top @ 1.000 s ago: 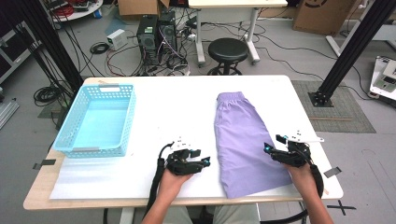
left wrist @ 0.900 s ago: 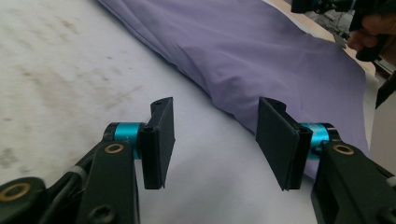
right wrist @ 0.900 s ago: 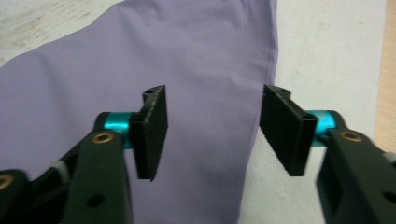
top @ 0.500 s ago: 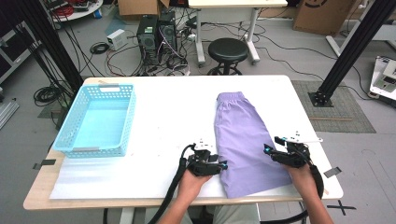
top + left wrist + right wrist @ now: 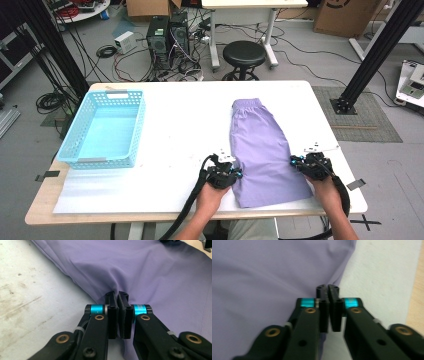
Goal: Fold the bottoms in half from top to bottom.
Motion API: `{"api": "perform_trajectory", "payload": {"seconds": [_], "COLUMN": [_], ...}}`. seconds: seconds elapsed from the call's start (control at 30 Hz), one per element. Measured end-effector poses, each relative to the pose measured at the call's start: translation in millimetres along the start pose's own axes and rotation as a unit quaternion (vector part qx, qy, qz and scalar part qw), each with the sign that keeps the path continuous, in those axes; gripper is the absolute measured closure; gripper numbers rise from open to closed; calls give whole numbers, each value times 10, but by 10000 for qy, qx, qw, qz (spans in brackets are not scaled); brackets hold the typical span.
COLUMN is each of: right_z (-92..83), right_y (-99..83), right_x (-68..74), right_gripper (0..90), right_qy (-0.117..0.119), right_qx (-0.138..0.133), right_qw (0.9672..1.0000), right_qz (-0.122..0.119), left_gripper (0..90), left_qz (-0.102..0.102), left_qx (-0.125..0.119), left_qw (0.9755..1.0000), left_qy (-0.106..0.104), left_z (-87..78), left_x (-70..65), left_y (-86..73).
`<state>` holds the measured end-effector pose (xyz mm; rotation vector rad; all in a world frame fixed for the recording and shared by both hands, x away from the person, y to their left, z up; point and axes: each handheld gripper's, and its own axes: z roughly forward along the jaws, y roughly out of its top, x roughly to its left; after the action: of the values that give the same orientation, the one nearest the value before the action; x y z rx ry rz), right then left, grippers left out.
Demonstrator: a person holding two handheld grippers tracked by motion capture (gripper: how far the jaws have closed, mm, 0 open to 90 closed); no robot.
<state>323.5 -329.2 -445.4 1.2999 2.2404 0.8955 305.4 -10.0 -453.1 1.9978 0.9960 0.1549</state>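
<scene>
Tongs [image 5: 235, 172] newly clamped (shorts [image 5: 265, 145] edges)

Plain lilac shorts [image 5: 262, 150], light blue perforated basket [image 5: 102, 160], white table [image 5: 190, 115].

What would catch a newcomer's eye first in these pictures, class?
The purple shorts lie flat on the right half of the white table, waistband at the far end. The left tool and right tool are each shut on one side edge of the shorts near the hem. A light blue basket stands at the left.
</scene>
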Motion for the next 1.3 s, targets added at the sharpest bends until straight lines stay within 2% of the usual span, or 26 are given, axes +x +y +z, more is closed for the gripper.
{"api": "perform_trajectory", "payload": {"seconds": [0.07,0.17,0.23,0.37,0.43,0.47,0.53,0.6,0.67,0.7,0.73,0.8,0.87,1.0,1.13,1.17,1.2,1.23,1.27,1.3], "right_z": [-1,-7,-22,-40,-41,-40,-40,-56,-75,-74,-64,-41,-61,-177,-133,-104,-99,-109,-126,-140], "right_y": [16,19,14,28,39,47,63,66,56,46,38,18,-5,-13,-34,-49,-57,-54,-47,-47], "right_x": [21,9,19,88,139,157,148,97,53,36,24,-9,-44,-59,2,36,53,54,47,42], "right_gripper": [894,896,896,896,895,895,895,895,890,880,866,767,746,667,561,571,603,710,883,893], "right_qy": [-48,5,155,299,301,280,169,124,84,-5,-92,-228,-195,0,315,274,215,164,160,128], "right_qx": [50,58,31,-24,-45,-37,-18,-45,-75,-61,-26,80,31,-161,95,245,240,251,306,319], "right_qw": [10000,10000,9998,9995,9995,9996,9998,9999,9999,9999,9999,9996,9993,9993,9992,9992,9995,9995,9994,9994], "right_qz": [-43,14,101,41,9,-16,-76,-5,100,104,98,170,307,351,246,148,76,33,-6,-84], "left_gripper": [876,879,880,879,878,876,859,756,669,610,593,523,522,529,541,559,590,624,650,706], "left_qz": [-88,-177,-231,-361,-497,-563,-534,-507,-426,-429,-453,-515,-509,-499,-448,-410,-352,-276,-301,-325], "left_qx": [-9,16,-20,-74,-120,-178,-212,-170,-140,-167,-193,-264,-310,-213,-228,-214,-214,-176,-183,-162], "left_qw": [9999,9997,9997,9993,9985,9980,9979,9979,9987,9987,9986,9982,9981,9982,9984,9987,9991,9995,9994,9993], "left_qy": [-70,-163,-94,-50,-182,-242,-302,-367,-262,-236,-205,-131,-171,-247,-259,-216,-117,-47,-11,-61], "left_z": [-1,-20,-59,-153,-179,-187,-185,-160,-135,-131,-134,-152,-167,-145,-99,-90,-78,-70,-61,-46], "left_x": [20,72,122,255,296,288,240,188,140,130,120,114,109,87,11,-11,-45,-73,-96,-115], "left_y": [0,10,6,-18,-27,-32,-35,-44,-64,-71,-75,-80,-86,-101,-103,-101,-98,-96,-94,-98]}}
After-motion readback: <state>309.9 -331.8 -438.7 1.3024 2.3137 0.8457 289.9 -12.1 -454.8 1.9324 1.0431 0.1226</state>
